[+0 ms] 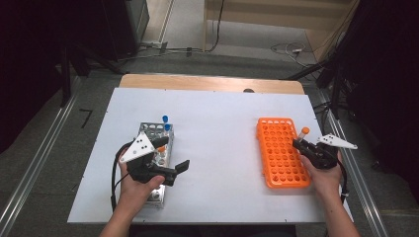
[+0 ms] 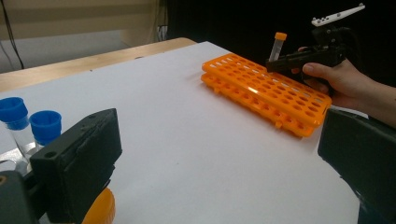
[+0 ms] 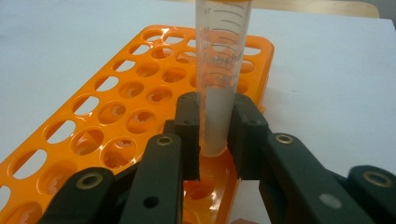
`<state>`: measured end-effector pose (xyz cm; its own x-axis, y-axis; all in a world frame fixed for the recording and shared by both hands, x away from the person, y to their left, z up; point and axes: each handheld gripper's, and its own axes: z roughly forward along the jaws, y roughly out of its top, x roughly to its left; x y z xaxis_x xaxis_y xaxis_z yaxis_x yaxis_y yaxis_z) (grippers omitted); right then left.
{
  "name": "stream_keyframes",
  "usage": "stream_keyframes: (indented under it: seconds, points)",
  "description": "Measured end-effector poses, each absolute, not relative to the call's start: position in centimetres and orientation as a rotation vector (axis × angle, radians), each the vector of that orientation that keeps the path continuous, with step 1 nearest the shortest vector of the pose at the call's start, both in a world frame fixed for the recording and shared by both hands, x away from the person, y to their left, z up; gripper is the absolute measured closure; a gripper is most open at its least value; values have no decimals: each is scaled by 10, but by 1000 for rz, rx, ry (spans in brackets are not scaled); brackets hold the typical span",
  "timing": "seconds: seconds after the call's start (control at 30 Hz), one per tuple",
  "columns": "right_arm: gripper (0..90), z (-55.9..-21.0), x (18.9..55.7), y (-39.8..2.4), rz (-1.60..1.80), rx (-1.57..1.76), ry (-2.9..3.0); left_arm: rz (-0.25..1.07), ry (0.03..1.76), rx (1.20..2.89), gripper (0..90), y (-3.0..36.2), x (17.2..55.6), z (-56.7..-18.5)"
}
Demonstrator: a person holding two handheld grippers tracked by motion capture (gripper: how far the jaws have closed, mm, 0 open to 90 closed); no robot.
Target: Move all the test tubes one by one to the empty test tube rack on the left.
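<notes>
One tube [image 3: 218,93], cap cropped

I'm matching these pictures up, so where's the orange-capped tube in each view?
High view: tube at right, upright beside the orange rack.
Left gripper view: upper right, above the rack.
Right gripper view: top centre, between the jaws.
Shared landmark: the rack.
</notes>
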<state>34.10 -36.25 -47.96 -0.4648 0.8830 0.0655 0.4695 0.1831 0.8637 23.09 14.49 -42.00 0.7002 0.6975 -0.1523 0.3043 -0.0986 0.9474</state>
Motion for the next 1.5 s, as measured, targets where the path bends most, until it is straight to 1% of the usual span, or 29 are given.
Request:
stream_keyframes:
  seconds: [0.23,0.67,1.13,1.3,1.5]
  points:
    - [731,-473,338,-364,1238,1256,1985,404,814,1688,0,145,231,-419]
    - [731,-450,325,-361,1305,1212,1942,397,804,1690,0,142,230,-418]
    - [731,-437,311,-322,1363,1099,2067,388,787,1700,0,136,229,-418]
    - [731,-435,303,-303,1394,1048,2121,368,761,1707,32,131,228,-418]
    - [731,-433,292,-277,1428,966,2192,347,736,1717,45,122,226,-418]
